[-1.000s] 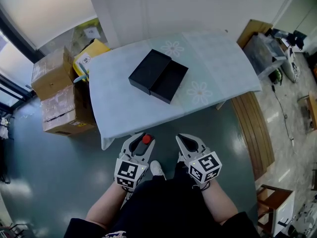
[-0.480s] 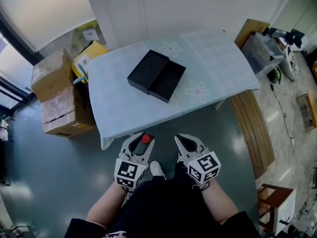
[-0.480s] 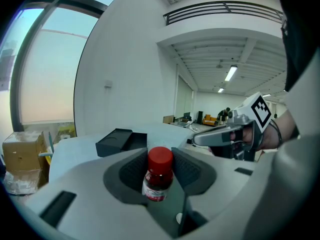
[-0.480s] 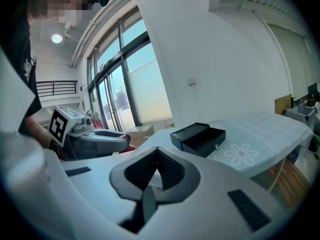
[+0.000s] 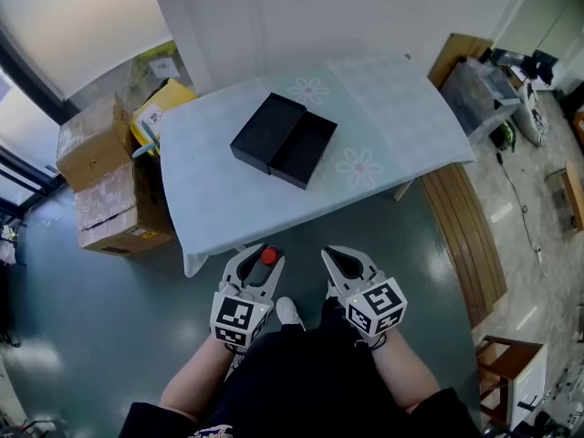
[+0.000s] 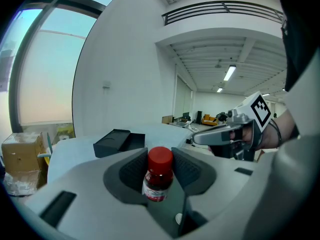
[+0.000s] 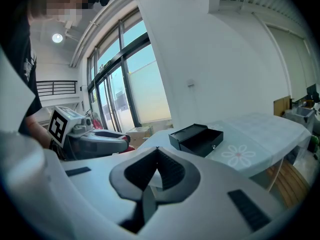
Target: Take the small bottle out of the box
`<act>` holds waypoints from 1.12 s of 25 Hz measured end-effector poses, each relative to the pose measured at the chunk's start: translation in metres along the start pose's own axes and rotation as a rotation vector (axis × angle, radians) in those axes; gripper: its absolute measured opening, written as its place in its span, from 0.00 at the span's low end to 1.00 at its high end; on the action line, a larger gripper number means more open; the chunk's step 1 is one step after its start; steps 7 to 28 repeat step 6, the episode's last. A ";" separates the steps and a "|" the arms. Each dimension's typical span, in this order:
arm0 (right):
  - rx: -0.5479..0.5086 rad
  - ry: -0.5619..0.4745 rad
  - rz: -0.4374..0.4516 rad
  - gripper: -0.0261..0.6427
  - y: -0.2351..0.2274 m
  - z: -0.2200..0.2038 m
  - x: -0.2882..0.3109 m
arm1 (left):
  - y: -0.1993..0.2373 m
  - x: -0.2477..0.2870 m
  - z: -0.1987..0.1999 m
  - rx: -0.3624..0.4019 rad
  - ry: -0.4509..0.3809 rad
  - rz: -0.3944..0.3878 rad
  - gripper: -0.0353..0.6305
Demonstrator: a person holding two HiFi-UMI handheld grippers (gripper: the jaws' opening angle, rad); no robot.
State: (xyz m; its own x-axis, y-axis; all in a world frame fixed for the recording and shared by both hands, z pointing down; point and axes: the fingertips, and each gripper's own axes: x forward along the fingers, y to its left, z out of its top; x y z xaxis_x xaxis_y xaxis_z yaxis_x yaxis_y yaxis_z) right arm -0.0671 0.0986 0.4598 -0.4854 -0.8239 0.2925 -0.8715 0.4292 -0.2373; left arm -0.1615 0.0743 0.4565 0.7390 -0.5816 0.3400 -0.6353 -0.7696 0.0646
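the left gripper point(image 6: 160, 156) is clamped on the small bottle point(image 6: 159, 176), well away from the open box point(image 5: 283, 140) (it sits on the table point(image 5: 401, 108)). the right gripper point(image 7: 157, 159) has its jaws together, empty. the pads seem to catch only the bottle's neck, so any slackening could drop it.

The person wears a black top point(image 5: 310, 381) with short sleeves and a white shoe point(image 5: 290, 311). The left gripper point(image 5: 258, 259) and the right gripper point(image 5: 345, 261) have pale grey shells with dark ribbed pads point(image 7: 172, 170). Each carries a cube point(image 5: 239, 320) with black-and-white square markers.
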 end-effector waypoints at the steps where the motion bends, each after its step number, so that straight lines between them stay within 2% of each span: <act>1: -0.001 0.000 0.000 0.07 -0.001 0.000 -0.001 | -0.001 0.001 0.001 0.001 -0.001 -0.001 0.30; 28: 0.000 -0.003 -0.003 0.07 -0.007 0.001 -0.005 | -0.008 0.006 0.002 0.010 0.003 -0.009 0.30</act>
